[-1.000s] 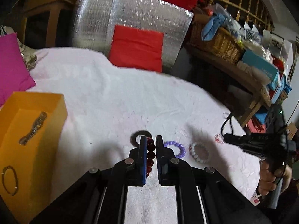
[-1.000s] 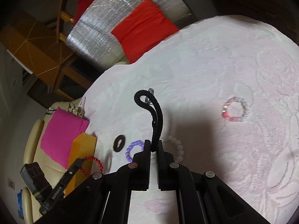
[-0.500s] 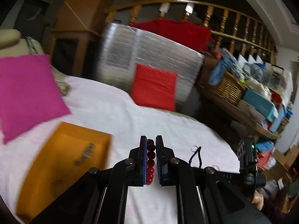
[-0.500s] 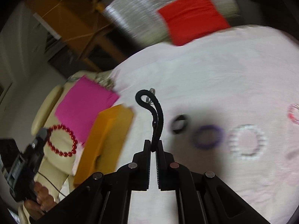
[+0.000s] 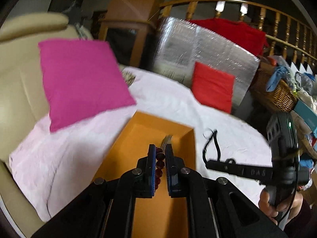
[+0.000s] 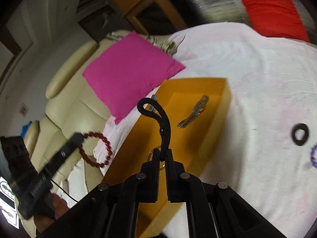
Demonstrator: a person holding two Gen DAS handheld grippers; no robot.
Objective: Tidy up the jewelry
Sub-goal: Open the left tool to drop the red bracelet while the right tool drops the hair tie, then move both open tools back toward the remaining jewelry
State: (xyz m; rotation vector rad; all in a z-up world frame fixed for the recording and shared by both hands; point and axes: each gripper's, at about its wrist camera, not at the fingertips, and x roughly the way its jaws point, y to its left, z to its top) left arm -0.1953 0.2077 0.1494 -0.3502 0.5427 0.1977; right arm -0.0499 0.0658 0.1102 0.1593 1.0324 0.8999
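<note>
My left gripper (image 5: 159, 150) is shut on a dark red bead bracelet (image 5: 159, 163) and holds it above the open orange box (image 5: 184, 136). The bracelet also shows in the right wrist view (image 6: 99, 148), hanging from the left gripper's tip beside the box. My right gripper (image 6: 162, 154) is shut on a black cord (image 6: 158, 119) that curls up over the orange box (image 6: 221, 111). A metal watch (image 6: 195, 112) lies in the box, and a thin bangle (image 6: 151, 155) is partly hidden behind my fingers.
A black ring (image 6: 300, 133) and a purple bead bracelet (image 6: 314, 154) lie on the white cloth (image 6: 257, 79) to the right of the box. A magenta cushion (image 5: 79, 79) lies left of the box. A red cushion (image 5: 212, 87) and silver sheet (image 5: 198, 49) stand at the back.
Both grippers have swung left from the loose bracelets to the orange box. The left one carried the red bracelet over the box; the right one carried the black cord over it.
</note>
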